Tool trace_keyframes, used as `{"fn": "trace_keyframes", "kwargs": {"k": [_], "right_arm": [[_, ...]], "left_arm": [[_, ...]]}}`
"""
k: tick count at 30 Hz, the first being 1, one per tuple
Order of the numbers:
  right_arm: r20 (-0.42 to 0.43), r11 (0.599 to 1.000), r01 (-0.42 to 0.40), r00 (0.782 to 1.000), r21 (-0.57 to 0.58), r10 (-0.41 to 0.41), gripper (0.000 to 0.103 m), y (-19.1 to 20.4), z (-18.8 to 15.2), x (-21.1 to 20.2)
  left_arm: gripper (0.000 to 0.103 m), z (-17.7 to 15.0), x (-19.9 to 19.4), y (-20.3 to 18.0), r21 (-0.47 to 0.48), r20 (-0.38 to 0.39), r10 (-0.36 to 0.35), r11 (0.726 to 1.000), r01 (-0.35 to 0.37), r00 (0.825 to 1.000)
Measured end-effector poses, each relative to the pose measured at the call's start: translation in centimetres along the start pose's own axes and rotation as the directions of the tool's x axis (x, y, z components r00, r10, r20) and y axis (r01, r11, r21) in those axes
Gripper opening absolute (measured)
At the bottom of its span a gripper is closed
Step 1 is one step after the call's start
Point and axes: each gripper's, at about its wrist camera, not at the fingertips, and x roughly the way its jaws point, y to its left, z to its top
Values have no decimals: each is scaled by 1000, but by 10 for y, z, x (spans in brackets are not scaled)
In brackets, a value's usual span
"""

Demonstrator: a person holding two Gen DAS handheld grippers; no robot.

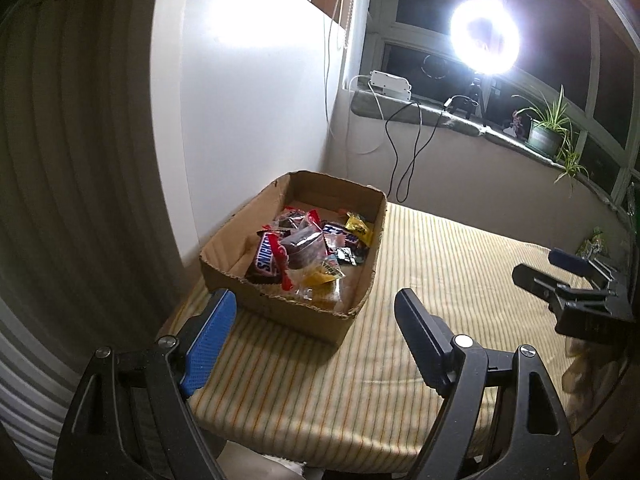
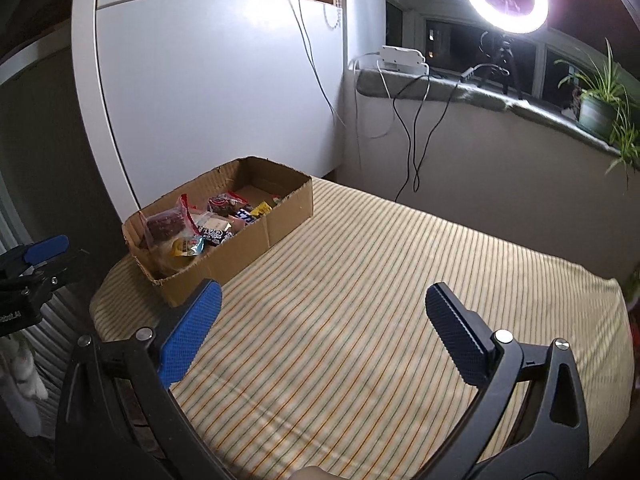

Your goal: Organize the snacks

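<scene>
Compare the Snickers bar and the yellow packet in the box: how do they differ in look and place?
The Snickers bar is brown with white lettering and lies near the box's front-left corner; the yellow packet is smaller, shiny yellow, and lies farther back by the right wall. The Snickers has a red-edged wrapper across it; the yellow packet lies beside a blue bar. Both are inside the box, untouched.

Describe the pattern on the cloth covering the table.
Thin stripes on a pale yellow tablecloth, clearest in the right wrist view.
</scene>
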Motion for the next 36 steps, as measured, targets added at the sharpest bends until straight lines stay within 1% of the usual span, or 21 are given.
{"fn": "trace_keyframes", "kwargs": {"k": [8,36], "right_arm": [[-6,1000,31,1000,5,-31,103,4,-5,-2],[-5,1000,10,1000,16,-9,103,7,-6,-1]], "left_arm": [[82,0,4,-6,5,-8,-5,1000,5,1000],[82,3,9,-7,1,-12,-4,1000,4,1000]]}}
